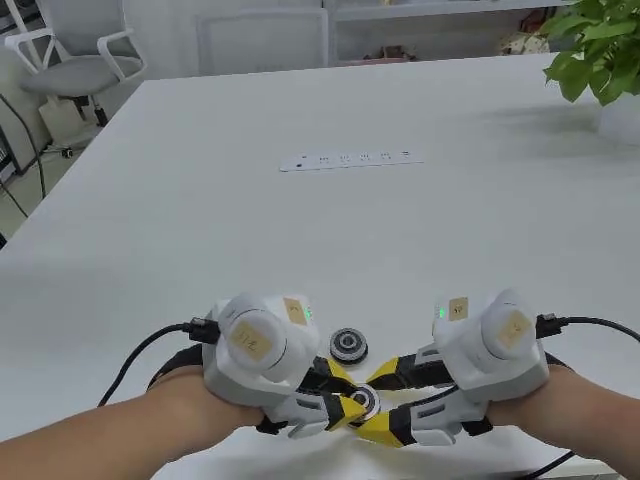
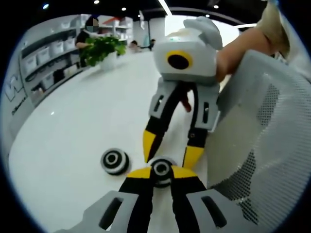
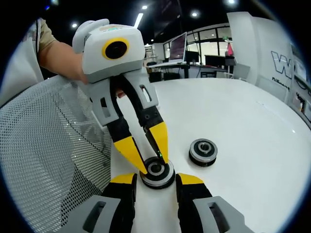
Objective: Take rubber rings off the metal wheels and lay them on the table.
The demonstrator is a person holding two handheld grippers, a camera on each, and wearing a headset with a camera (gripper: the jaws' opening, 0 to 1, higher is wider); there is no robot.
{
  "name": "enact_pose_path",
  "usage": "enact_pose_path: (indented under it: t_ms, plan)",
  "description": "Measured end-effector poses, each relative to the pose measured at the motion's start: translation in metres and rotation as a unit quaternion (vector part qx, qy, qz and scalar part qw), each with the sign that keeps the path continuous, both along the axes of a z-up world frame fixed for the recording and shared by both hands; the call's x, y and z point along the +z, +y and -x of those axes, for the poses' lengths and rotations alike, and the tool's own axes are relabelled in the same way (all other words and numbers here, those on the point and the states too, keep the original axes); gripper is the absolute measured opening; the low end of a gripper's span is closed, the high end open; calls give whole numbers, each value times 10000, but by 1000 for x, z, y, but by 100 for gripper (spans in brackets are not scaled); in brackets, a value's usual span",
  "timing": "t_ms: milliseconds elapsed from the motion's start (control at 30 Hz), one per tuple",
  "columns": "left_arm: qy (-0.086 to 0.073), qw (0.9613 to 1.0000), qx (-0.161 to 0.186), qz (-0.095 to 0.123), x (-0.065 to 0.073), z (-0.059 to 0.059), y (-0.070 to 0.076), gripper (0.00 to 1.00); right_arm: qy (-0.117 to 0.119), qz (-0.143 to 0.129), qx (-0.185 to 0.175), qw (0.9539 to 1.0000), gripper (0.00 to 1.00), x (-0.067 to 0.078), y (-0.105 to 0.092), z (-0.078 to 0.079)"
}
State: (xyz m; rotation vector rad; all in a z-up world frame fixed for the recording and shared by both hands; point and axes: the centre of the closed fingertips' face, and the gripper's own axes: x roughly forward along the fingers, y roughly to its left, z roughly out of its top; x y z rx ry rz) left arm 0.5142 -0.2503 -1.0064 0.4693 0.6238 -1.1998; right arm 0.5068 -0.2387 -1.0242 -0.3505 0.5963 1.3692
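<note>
Wheel [image 1: 361,402] gripped — second wheel [image 1: 347,345] beside.

- A white power strip [image 1: 350,159] lies flat on the bench [image 1: 300,250], well out toward the far side.
- A green leafy plant [image 1: 592,45] stands at the far right corner.
- A grey-and-white office chair [image 1: 78,60] sits on the floor past the far left corner.
- A white mesh chair back [image 3: 48,145] is close against the near edge.
- Wall shelves [image 2: 53,58] hold pale bins, and a person [image 2: 85,39] stands beside them.
- A monitor [image 3: 177,47] stands on a distant desk.
</note>
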Motion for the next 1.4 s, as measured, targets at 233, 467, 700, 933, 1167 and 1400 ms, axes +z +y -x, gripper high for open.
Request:
enact_pose_path:
  t_ms: [233, 467, 700, 933, 1167, 1400]
  plan:
    - [-19, 10000, 14, -2, 0, 0, 0, 14, -27, -33, -58, 10000, 26, 1, -3, 0]
    - [-32, 10000, 32, -4, 0, 0, 0, 14, -90, 19, -73, 9999, 23, 2, -8, 1]
    - [-43, 10000, 46, -7, 0, 0, 0, 14, 20, -6, -183, 9998, 20, 2, -12, 1]
    - [-50, 10000, 51, -11, 0, 0, 0, 14, 3, 10, -192, 9998, 21, 2, -12, 1]
    - [-47, 10000, 57, 0, 0, 0, 1, 14, -12, -35, -177, 9998, 28, 4, -8, -2]
    - [-49, 10000, 67, 2, 0, 0, 1, 14, -73, -31, -85, 9999, 28, 4, -4, -2]
